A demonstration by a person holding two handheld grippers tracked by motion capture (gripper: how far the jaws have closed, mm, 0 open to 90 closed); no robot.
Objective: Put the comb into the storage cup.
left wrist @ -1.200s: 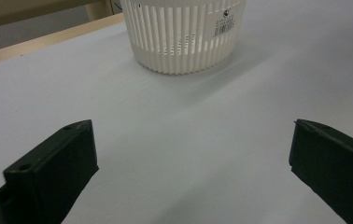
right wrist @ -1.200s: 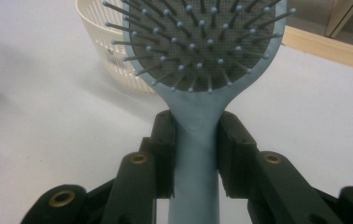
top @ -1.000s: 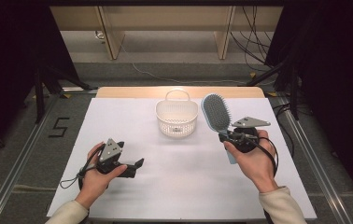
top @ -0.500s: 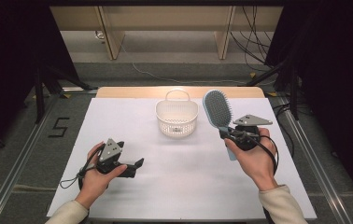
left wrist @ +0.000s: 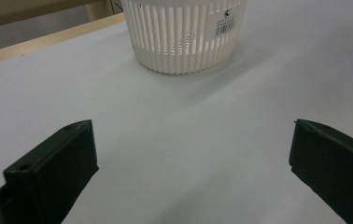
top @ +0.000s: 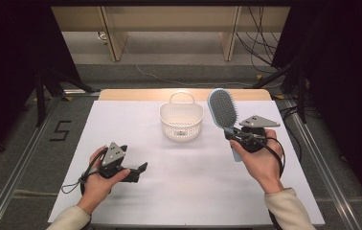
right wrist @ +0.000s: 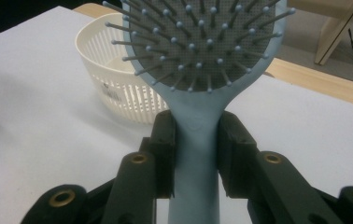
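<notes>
A light blue hairbrush with a grey bristle pad stands up above the table at the right, bristles facing right. My right gripper is shut on its handle; in the right gripper view the handle sits squeezed between both black jaws. A white slatted basket with a loop handle rests at the table's middle back, just left of the brush head. My left gripper rests low on the table at the front left, jaws wide open and empty, pointing toward the basket.
The white table top has a wooden strip along its far edge. Metal rails run along both sides, and cables lie on the floor beyond. A "5" mark is on the floor at left.
The brush and right gripper have shifted very slightly to the right. The left gripper has kept still.
</notes>
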